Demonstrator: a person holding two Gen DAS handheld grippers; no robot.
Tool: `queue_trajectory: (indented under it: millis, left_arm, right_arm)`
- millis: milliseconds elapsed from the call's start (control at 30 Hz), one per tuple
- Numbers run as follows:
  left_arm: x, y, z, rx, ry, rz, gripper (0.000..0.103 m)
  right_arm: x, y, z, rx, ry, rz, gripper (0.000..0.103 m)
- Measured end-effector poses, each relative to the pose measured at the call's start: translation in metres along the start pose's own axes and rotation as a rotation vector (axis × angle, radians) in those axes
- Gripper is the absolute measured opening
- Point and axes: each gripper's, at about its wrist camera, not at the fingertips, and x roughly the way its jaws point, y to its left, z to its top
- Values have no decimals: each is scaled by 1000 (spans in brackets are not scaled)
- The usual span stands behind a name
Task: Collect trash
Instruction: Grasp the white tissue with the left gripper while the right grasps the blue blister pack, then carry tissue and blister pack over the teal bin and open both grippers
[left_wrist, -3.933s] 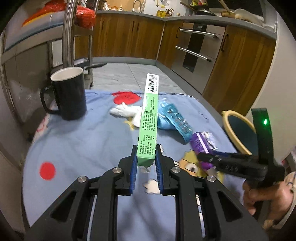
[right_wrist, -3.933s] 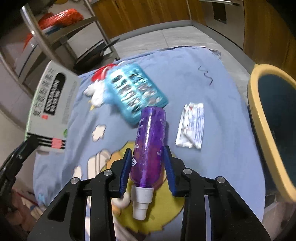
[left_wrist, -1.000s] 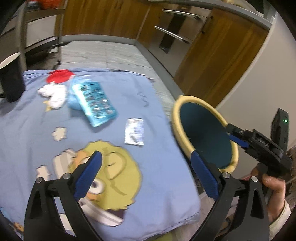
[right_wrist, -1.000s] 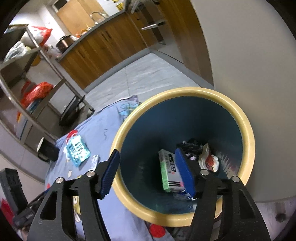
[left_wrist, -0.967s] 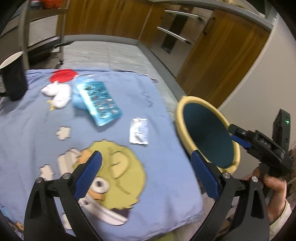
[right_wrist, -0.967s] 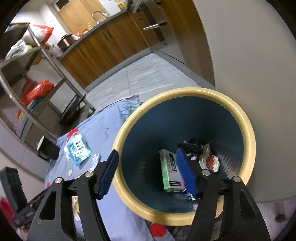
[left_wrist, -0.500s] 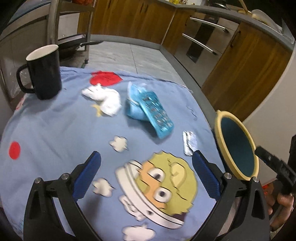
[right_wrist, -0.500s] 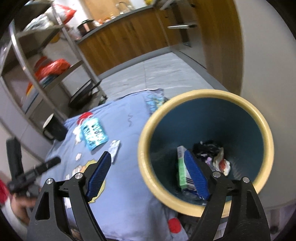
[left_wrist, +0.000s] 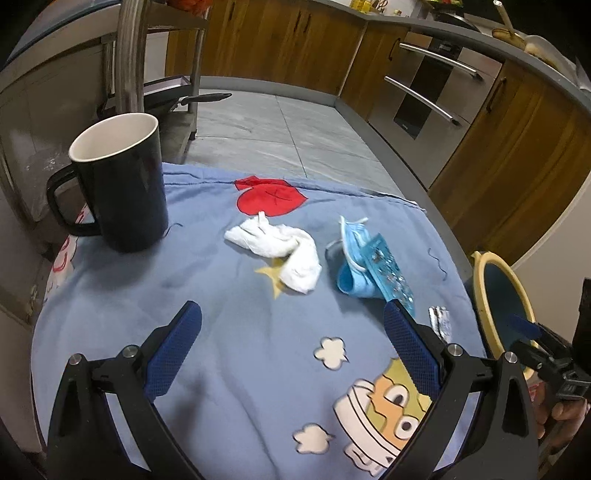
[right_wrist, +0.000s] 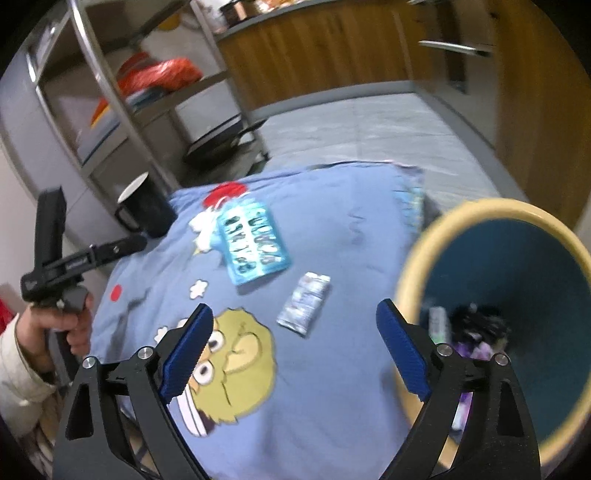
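Note:
On the blue cartoon cloth (left_wrist: 229, 295) lie a crumpled white tissue (left_wrist: 280, 247), a blue face mask (left_wrist: 351, 273), a blue blister pack (left_wrist: 388, 273) and a small silver packet (left_wrist: 439, 323). My left gripper (left_wrist: 291, 314) hovers open and empty over the cloth, short of the tissue. My right gripper (right_wrist: 295, 314) hangs over the cloth's right side, its jaws opening with nothing held; the silver packet (right_wrist: 304, 308) lies below them and the blister pack (right_wrist: 253, 242) beyond. The yellow-rimmed bin (right_wrist: 424, 266) beside the table holds a purple bottle (right_wrist: 469, 354) and a green box (right_wrist: 437, 321).
A black mug (left_wrist: 122, 184) stands at the cloth's far left. Behind it rises a metal rack (left_wrist: 129, 55) with a pan (left_wrist: 207, 98) on its low shelf. Wooden cabinets (left_wrist: 280, 40) and an oven (left_wrist: 424, 99) line the far wall. A hand (right_wrist: 70, 325) grips the left tool.
Both grippers have swung away from the bin toward the table. The left view now takes in the mug and tissue. The right gripper has rolled and its jaws have widened.

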Motion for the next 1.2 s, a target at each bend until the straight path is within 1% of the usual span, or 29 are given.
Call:
queue_trajectory:
  millis: [100, 133, 267, 467, 567, 600, 633, 667, 700, 733, 767, 800, 833, 867, 900, 1000, 1200]
  left_arm:
    - [15, 6, 5, 17, 3, 10, 94]
    - [20, 8, 7, 17, 7, 14, 90]
    - [41, 16, 13, 17, 33, 8, 83]
    - [69, 7, 20, 73, 65, -3, 78]
    - [82, 0, 23, 101, 83, -11, 69]
    - [86, -1, 23, 104, 92, -19, 59]
    - [93, -4, 23, 113, 121, -33, 49]
    - [97, -5, 22, 120, 134, -31, 46]
    - [98, -6, 21, 127, 137, -27, 38]
    - [101, -7, 20, 136, 141, -20, 31]
    - [101, -8, 20, 142, 136, -12, 28]
    - [101, -7, 20, 142, 137, -12, 19]
    - [101, -6, 20, 135, 140, -19, 14]
    - [101, -5, 19, 130, 140, -21, 12]
    - [100, -4, 19, 120, 141, -28, 7]
    - [97, 2, 17, 75, 145, -58, 5]
    - [82, 14, 13, 17, 119, -52, 4]
  right_arm:
    - [26, 16, 13, -59, 40, 19, 90]
    - [34, 21, 16, -73, 52, 21, 90]
    - [65, 35, 32, -129, 97, 39, 90]
    - [110, 41, 44, -193, 177, 51, 90]
    - [126, 39, 45, -204, 209, 55, 90]
    - [131, 38, 45, -205, 218, 58, 90]
    - [135, 37, 45, -205, 227, 62, 90]
    - [137, 37, 44, -206, 229, 63, 89]
    - [137, 38, 44, -211, 222, 66, 88]
    - [137, 38, 44, -214, 220, 70, 83]
    - [136, 38, 44, -218, 219, 70, 76]
    - [135, 39, 44, -222, 218, 69, 72]
    - [134, 39, 44, -224, 217, 68, 71]
    - [134, 38, 44, -222, 217, 74, 71]
    - [133, 37, 44, -218, 215, 81, 71]
    - [131, 35, 42, -201, 209, 90, 71]
    - [111, 32, 36, -156, 167, 101, 70]
